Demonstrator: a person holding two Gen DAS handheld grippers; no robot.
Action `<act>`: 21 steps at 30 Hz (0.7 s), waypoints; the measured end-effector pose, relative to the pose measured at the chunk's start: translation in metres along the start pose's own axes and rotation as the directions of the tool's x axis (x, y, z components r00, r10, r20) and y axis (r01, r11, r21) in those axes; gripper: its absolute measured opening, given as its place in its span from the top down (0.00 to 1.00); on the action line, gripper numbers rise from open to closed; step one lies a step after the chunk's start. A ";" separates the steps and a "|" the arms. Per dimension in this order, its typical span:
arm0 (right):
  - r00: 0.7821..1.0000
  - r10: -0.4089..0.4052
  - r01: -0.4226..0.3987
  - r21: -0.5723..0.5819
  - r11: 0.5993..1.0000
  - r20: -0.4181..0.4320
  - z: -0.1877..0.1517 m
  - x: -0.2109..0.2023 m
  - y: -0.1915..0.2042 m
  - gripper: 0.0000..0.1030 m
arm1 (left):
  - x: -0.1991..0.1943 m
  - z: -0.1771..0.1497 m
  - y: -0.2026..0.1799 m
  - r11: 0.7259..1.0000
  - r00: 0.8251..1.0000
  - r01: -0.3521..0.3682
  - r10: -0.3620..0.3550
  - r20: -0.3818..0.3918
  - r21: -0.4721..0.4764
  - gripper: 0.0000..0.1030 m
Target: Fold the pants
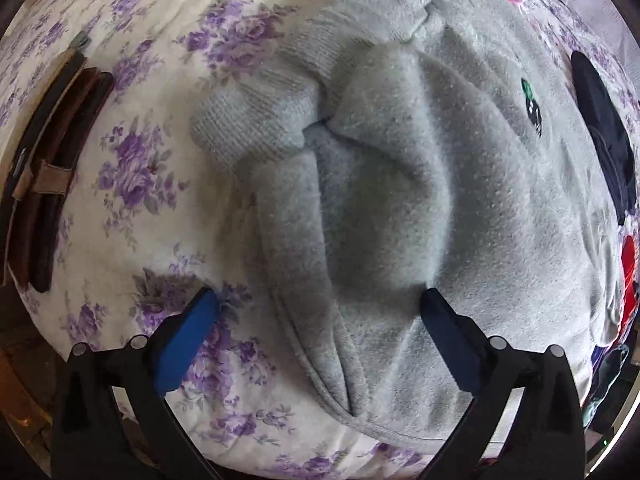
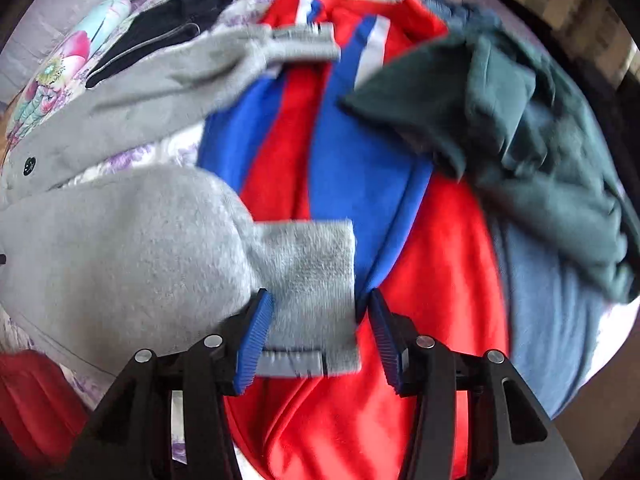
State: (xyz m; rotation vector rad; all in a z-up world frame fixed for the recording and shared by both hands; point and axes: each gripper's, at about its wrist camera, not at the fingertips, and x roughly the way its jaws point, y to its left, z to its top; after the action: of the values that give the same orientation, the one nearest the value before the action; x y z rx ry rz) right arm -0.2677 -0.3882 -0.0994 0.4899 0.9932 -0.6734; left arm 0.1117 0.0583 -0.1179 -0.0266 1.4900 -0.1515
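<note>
Folding of the grey pants (image 1: 400,184) barely begun, most of the work left.

Spread over the floral bed (image 1: 152,92), waist part bunched and creased near one edge, legs reaching toward the pile of other clothes; no clean fold visible yet, so straightening and every fold remaining, as far as can be judged. Left gripper (image 1: 320,324) wide, one of the fingers (image 1: 188,340) over the bare sheet, the other on the grey fabric, nothing pinched. Right gripper (image 2: 316,332) half open around the ribbed leg cuff (image 2: 316,264), above the red and blue garment (image 2: 360,200); real grip not certain.
</note>
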 end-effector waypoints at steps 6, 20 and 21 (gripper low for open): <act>0.969 0.193 -0.182 -0.084 0.980 0.153 0.077 -0.003 0.029 0.46 | -0.038 -0.004 0.010 0.991 0.992 0.083 -0.073 0.105 -0.100 0.05; 0.967 0.244 -0.252 -0.445 0.860 -0.075 0.077 0.093 0.117 0.12 | -0.036 -0.012 0.052 0.964 0.997 -0.048 0.064 0.050 -0.261 0.05; 0.967 0.243 -0.252 -0.448 0.858 -0.078 0.076 0.093 0.117 0.10 | -0.044 -0.004 0.057 0.966 0.995 -0.041 0.061 0.074 -0.254 0.05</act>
State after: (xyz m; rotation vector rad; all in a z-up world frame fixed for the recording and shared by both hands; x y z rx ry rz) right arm -0.1040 -0.3831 -0.1367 0.2010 1.0449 -0.1880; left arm 0.1093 0.1205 -0.0810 -0.1976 1.4195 0.0815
